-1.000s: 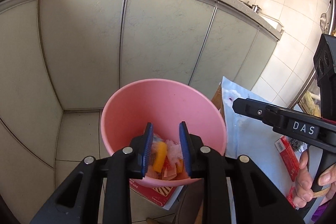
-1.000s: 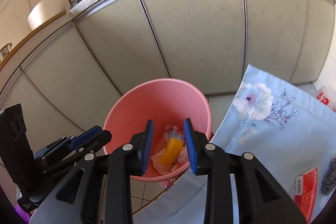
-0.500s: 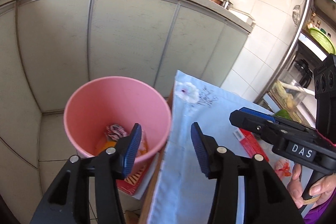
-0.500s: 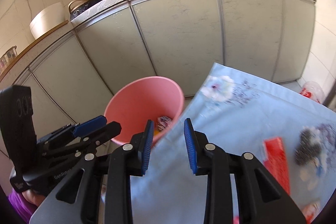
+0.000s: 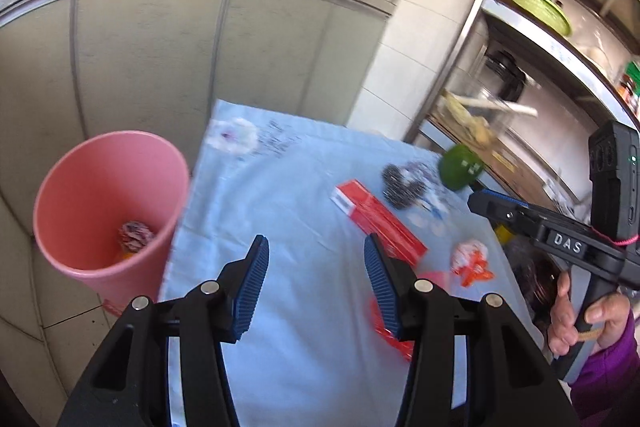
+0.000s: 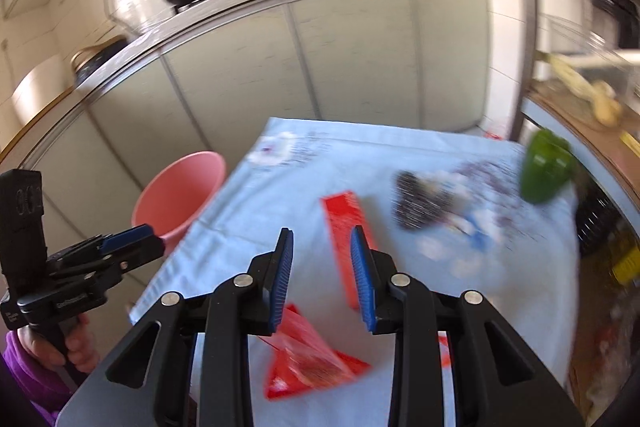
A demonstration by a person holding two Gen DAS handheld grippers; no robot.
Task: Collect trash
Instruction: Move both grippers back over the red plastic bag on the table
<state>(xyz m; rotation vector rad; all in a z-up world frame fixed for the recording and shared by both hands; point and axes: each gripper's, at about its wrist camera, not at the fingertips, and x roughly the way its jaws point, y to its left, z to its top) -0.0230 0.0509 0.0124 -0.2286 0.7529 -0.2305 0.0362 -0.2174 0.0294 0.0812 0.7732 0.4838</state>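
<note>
**Black handheld tools, blue ribbed pads**

The left black plastic two-finger tool (image 5: 316, 281) has blue ribbed pads (image 5: 253, 283) and silver round screws on its linkage. The right black tool (image 6: 322, 277) looks the same, its body lettered "DAS" in white. Bare-skinned hands (image 5: 576, 319) grip the handles, with purple sleeves (image 5: 608, 375) at the wrists

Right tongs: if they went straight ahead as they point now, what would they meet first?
Probably the long red box lying on the blue cloth; the open right tongs point toward it, though blur leaves depth unclear.
</note>
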